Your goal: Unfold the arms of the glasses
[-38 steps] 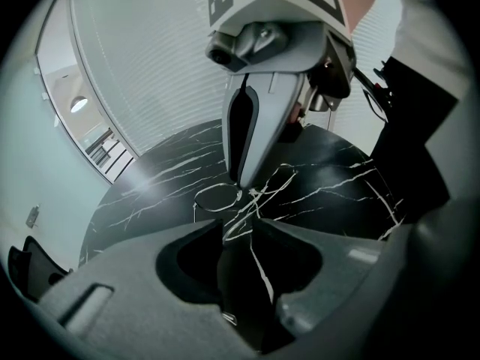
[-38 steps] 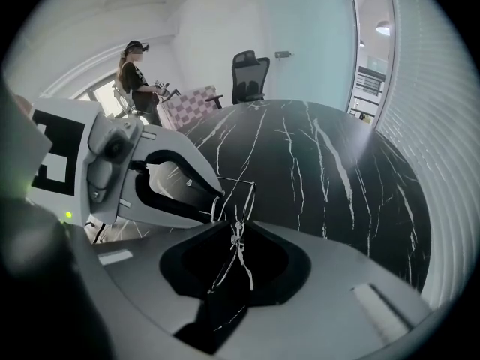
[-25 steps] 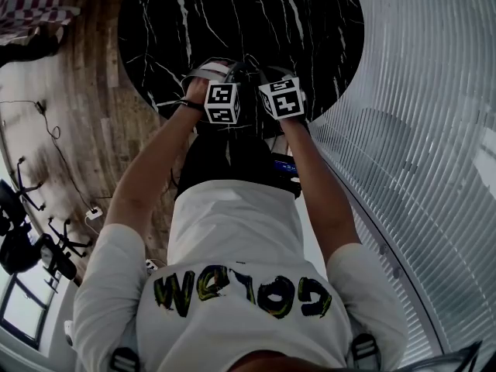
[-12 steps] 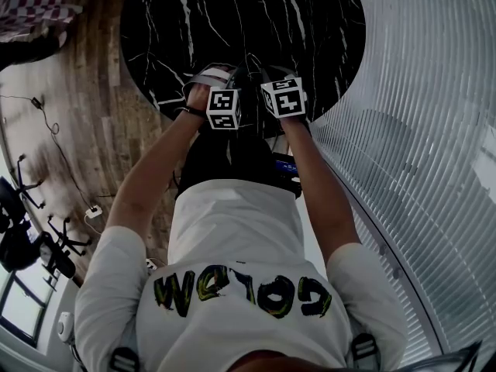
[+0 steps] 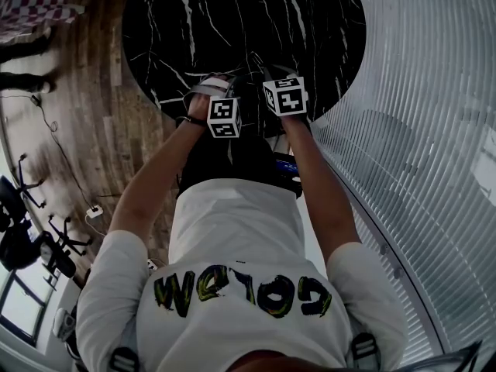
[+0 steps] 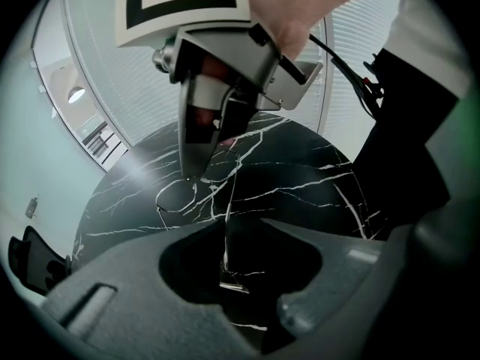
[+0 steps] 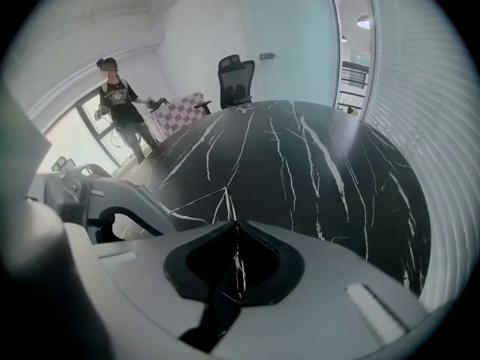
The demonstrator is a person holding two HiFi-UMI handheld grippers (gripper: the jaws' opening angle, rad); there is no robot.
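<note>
The thin wire glasses (image 6: 176,196) hang just above the black marble table (image 6: 300,178). In the left gripper view my right gripper (image 6: 196,172) comes down from above, shut on the frame beside one lens. One arm of the glasses (image 6: 227,223) runs from the frame straight into my left gripper (image 6: 229,276), which is shut on its end. From the head view, both marker cubes, left (image 5: 222,118) and right (image 5: 284,97), sit close together over the table's near edge and hide the glasses. The jaws of my right gripper (image 7: 229,265) are closed in its own view.
The round table (image 5: 232,14) stands between a curved slatted wall (image 5: 418,130) and wooden floor (image 5: 85,130) with cables. A person (image 7: 120,103) stands beyond the far side, near an office chair (image 7: 237,81).
The left gripper's cube has drawn back a little toward the person, away from the right cube. The right gripper has stayed put.
</note>
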